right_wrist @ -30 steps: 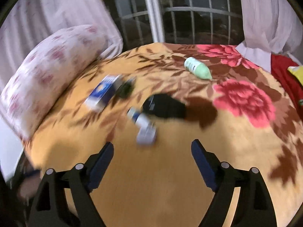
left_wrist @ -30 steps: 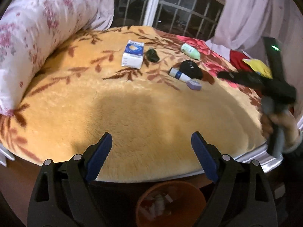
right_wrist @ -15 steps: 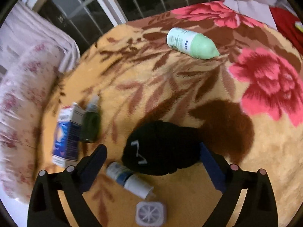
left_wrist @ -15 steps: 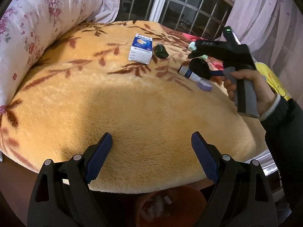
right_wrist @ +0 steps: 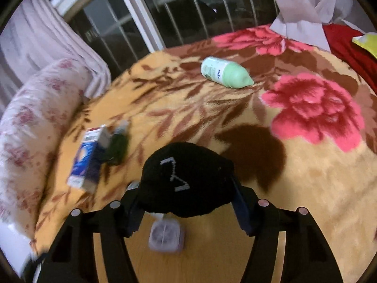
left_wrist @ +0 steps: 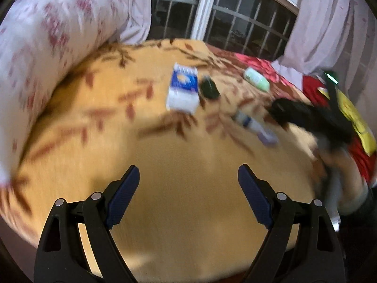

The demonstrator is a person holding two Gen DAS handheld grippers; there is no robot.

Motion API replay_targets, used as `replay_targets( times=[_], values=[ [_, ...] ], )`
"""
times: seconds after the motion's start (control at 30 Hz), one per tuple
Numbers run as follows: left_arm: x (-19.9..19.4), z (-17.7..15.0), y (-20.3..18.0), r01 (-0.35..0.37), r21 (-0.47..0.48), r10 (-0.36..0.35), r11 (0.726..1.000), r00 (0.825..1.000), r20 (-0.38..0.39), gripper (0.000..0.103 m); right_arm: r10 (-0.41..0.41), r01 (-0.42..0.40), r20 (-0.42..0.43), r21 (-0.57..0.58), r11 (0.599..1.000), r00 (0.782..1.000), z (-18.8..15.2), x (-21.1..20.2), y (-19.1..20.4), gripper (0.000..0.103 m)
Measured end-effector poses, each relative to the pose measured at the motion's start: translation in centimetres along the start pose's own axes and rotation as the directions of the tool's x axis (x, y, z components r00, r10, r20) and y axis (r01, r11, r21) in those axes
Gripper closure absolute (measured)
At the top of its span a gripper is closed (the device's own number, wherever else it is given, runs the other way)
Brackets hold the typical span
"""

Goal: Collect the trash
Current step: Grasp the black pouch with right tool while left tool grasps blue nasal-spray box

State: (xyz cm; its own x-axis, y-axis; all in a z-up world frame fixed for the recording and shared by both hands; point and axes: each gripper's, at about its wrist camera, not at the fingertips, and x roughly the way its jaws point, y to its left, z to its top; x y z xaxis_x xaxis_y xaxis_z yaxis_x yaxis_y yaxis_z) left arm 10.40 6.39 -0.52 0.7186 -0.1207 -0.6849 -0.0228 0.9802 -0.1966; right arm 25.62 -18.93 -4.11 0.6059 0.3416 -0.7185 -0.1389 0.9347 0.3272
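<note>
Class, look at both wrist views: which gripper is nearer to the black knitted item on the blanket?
Right. The right gripper has its jaws closed around the black knitted item. The left gripper hangs open at the blanket's near edge, well away from it.

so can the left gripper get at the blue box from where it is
Probably yes. The left gripper is open and empty, and only bare blanket lies between it and the blue box. The small dark bottle beside the box sits close.
</note>
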Motion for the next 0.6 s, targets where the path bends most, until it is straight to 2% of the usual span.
replay_targets(
  times=[0.13,0.23,0.3,0.43,0.53,0.57,0.6],
  values=[
    [3.6,4.6,0.1,-0.008,-0.01,0.008,1.0,1.0,-0.006,0.02,0.06,-0.061,0.014,0.019,0.998,0.998,-2.0,-2.5,-0.6,0.04],
    [7.4,7.9,0.1,-0.011,-0.014,0.01,1.0,0.999,-0.041,0.02,0.088,-0.089,0.018,0.04,0.995,0.996,-3.2,-3.9,-1.4,0.04],
    [9.4,9.1,-0.1,-0.007,-0.009,0.006,1.0,0.997,-0.073,0.02,0.096,-0.097,0.022,0.045,0.994,0.995,-3.7,-4.7,-1.9,0.04],
    [13.0,11.1,-0.2,-0.061,0.021,0.063,0.998,0.992,-0.11,0.02,0.109,-0.11,0.037,0.039,0.993,0.993,-4.0,-5.8,-2.4,0.04],
    [15.5,12.0,0.2,-0.074,0.02,0.076,0.997,0.986,-0.15,0.021,0.11,-0.111,0.051,0.013,0.994,0.993,-4.1,-6.3,-2.2,0.04],
    [16.4,12.3,0.5,-0.076,0.019,0.078,0.997,0.983,-0.163,0.025,0.11,-0.11,0.052,0.001,0.994,0.993,-4.2,-6.4,-2.0,0.04],
    [17.2,12.4,0.6,-0.086,0.021,0.089,0.996,0.98,-0.178,0.042,0.109,-0.109,0.055,-0.002,0.994,0.993,-4.3,-6.4,-2.0,0.04]
  ],
)
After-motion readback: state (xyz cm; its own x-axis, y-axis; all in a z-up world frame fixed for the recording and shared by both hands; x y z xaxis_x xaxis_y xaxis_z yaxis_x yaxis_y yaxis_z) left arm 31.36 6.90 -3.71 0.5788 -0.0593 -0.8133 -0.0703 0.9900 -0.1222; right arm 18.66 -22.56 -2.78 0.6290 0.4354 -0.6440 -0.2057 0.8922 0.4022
